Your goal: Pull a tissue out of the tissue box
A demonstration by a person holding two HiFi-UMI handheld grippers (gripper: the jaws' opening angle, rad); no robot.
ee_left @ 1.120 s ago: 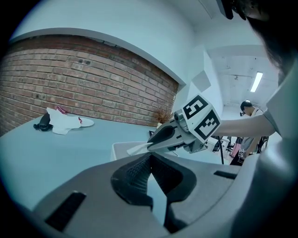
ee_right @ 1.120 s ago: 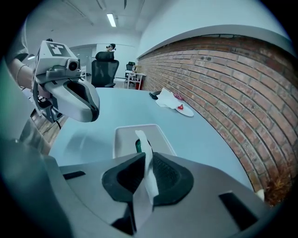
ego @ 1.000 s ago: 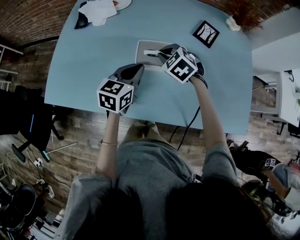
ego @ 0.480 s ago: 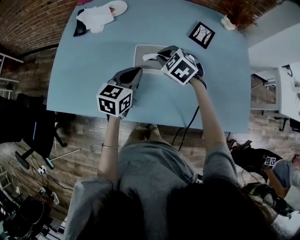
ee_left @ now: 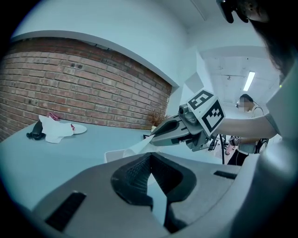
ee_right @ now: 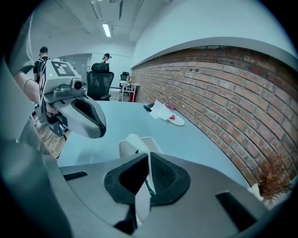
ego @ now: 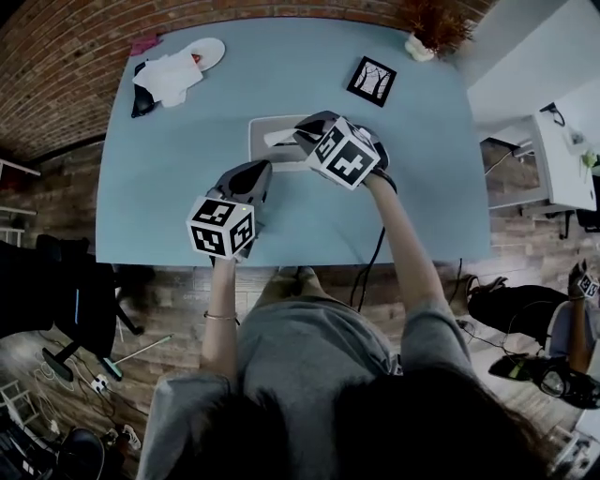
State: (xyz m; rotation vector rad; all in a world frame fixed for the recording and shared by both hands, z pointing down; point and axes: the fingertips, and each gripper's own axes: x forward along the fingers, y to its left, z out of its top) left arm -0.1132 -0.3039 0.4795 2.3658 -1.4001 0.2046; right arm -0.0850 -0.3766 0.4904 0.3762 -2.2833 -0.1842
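A pale grey tissue box (ego: 261,131) sits mid-table on the light blue table (ego: 159,169). My right gripper (ego: 298,132) hangs over the box's right end, shut on a white tissue (ego: 281,139) that rises from the slot. In the right gripper view the tissue (ee_right: 133,139) runs as a strip from the box (ee_right: 125,148) back between the jaws of that gripper (ee_right: 148,160). My left gripper (ego: 257,171) hovers just in front of the box, jaws together with nothing in them. The left gripper view shows that gripper (ee_left: 149,157), the box (ee_left: 113,155) and the right gripper (ee_left: 150,137) pinching the tissue (ee_left: 138,147).
A framed picture (ego: 373,80) lies at the back right, a dried plant (ego: 433,23) behind it. At the back left lie a crumpled white cloth (ego: 167,77), a white plate (ego: 208,50) and a dark object (ego: 141,101). A cable (ego: 373,258) hangs off the near edge.
The head view has shifted, so the table sits lower and further left in the picture. Both grippers keep their places by the box; the right one still pinches the tissue.
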